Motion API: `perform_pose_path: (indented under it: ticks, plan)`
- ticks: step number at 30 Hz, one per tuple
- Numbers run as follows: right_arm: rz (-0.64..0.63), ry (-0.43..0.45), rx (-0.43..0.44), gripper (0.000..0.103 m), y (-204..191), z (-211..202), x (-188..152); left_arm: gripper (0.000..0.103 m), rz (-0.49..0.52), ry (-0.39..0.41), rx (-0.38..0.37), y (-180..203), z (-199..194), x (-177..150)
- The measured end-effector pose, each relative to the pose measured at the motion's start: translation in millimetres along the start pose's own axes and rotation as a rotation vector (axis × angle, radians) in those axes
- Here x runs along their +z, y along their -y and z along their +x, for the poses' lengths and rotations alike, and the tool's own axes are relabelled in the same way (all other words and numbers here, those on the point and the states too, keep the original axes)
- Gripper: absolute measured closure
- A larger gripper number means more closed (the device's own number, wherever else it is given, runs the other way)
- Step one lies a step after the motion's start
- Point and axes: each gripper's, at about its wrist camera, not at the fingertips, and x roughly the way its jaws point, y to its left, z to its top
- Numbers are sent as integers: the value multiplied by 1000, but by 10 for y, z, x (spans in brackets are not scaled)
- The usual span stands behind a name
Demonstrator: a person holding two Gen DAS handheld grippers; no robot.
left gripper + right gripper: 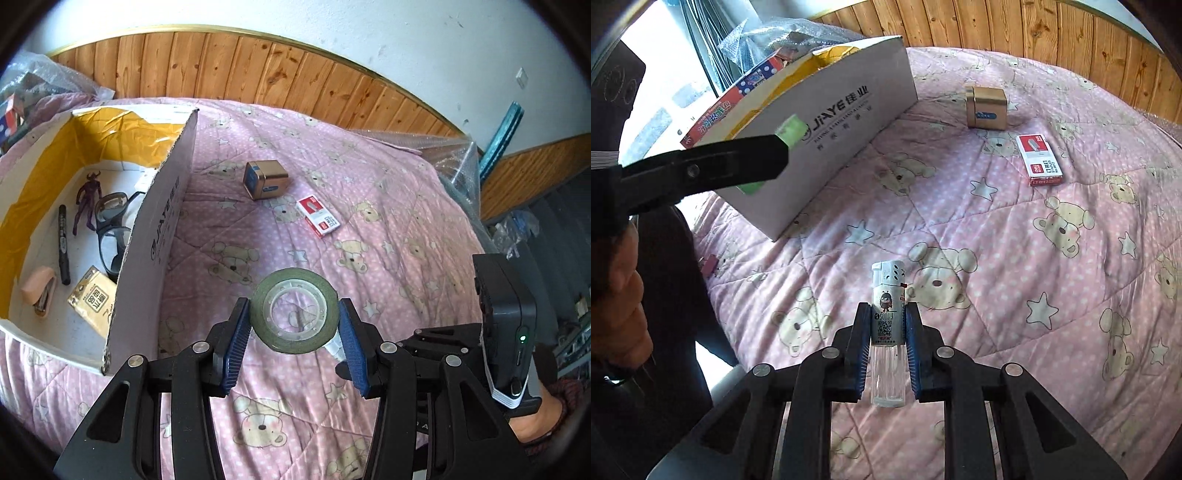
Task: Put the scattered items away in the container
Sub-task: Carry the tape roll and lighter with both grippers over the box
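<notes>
In the left view alone, box (pixel 155 236) contents show; left claw (pixel 293 325) clamps tape (pixel 295 314), right claw (pixel 886 345) apparently a lighter (pixel 888 325).

Black plastic gripper frames (pixel 886 350), silver screws, ribbed blue jaws, perhaps a dark-red knit sleeve (pixel 569 391).

I see a bed (pixel 369 229) covered in a pink quilt (pixel 1052 258) printed with bears and stars. Behind it is knotty wood wainscoting (pixel 258 70) with a gold trim strip, and a white wall (pixel 406 33) above. Bubble wrap (pixel 450 151) is piled at the bed's far corner, with more clear plastic (pixel 768 33) by a bright window (pixel 661 92). Daylight, with soft shadows.
</notes>
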Motion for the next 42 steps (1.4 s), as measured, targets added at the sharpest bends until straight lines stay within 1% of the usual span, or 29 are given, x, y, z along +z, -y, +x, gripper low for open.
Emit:
perform_pose_path:
  ticks: [1, 7, 11, 20, 32, 42]
  plan:
    - [-2, 11, -2, 84, -38, 54, 26, 54, -1, 5, -3, -3, -27, -5]
    - [31, 84, 29, 84, -160, -142, 101, 54, -18, 34, -31, -47, -224, 0]
    - [45, 116, 50, 84, -273, -245, 155, 54, -33, 62, -42, -117, -384, 17]
    - [-8, 171, 81, 84, -687, -347, 471, 54, -92, 110, -37, -363, -668, 35]
    - [-51, 206, 91, 84, -1013, -406, 794, 54, -155, 155, -38, -671, -902, 91]
    - [-87, 232, 96, 84, -1220, -455, 1103, 54, -183, 189, -19, -938, -1048, 215]
